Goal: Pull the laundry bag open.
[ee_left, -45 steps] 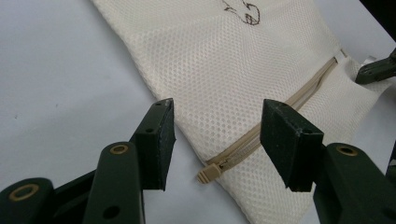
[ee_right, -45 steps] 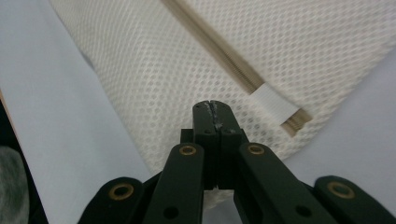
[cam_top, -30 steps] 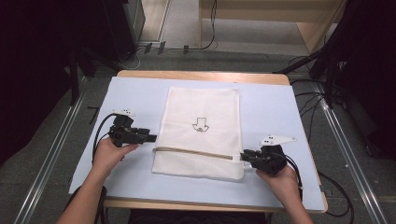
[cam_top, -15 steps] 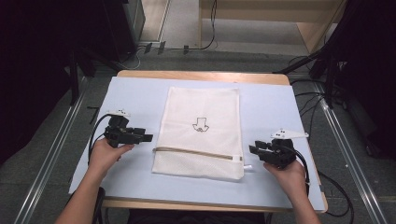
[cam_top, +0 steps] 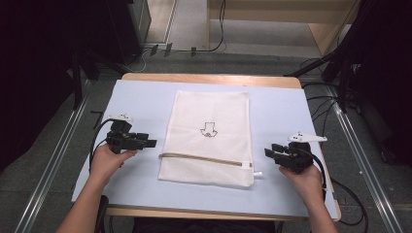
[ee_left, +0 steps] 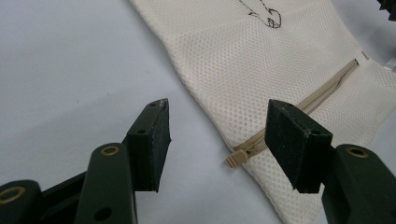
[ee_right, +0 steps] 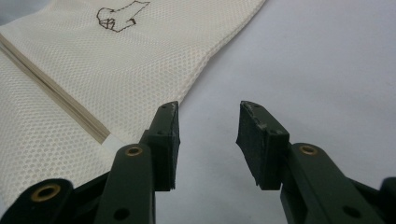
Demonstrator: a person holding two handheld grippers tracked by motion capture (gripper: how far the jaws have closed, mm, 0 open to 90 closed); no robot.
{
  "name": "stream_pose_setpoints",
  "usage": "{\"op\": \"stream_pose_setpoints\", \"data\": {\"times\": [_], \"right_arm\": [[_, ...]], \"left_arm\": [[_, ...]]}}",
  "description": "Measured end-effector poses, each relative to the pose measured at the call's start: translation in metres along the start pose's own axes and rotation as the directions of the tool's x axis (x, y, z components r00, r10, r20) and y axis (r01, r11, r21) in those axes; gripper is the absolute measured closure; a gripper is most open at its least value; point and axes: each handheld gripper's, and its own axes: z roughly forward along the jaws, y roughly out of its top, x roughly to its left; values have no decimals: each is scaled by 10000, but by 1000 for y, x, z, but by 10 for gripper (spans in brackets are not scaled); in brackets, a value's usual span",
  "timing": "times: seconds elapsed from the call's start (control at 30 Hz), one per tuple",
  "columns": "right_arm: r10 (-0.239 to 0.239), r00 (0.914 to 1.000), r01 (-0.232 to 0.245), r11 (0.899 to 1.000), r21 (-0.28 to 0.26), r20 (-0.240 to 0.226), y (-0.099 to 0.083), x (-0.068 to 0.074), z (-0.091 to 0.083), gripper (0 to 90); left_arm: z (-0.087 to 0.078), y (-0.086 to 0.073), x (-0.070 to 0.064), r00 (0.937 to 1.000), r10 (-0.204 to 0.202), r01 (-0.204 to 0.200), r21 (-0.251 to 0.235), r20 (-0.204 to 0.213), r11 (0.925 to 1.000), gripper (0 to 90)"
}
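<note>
One flat mesh bag [cam_top: 206,138] lies on the blue mat [cam_top: 141,97], its beige zipper [cam_top: 204,159] closed. Both the left gripper [cam_top: 149,143] and the right gripper [cam_top: 268,152] stand open beside it, holding nothing.

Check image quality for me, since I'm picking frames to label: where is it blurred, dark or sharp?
High view: soft overall, the table evenly lit, the surroundings nearly black. Left gripper view: mesh bag and zipper crisp, the near jaws slightly soft. Right gripper view: the bag's weave sharp, no glare, faint shadow under the jaws.
</note>
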Motion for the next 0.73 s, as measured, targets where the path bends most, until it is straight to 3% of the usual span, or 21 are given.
{"op": "stream_pose_setpoints", "data": {"times": [0.47, 0.73], "right_arm": [[86, 10000, -86, 10000, 32, 40, 0, -3, 1, 596], [201, 9998, -201, 9998, 42, 58, 0, -4, 2, 534]], "left_arm": [[0, 0, 1, 10000, -63, 63, 14, -31, 10000, 407], [1, 0, 1, 10000, -30, 30, 78, -48, 10000, 403]]}}
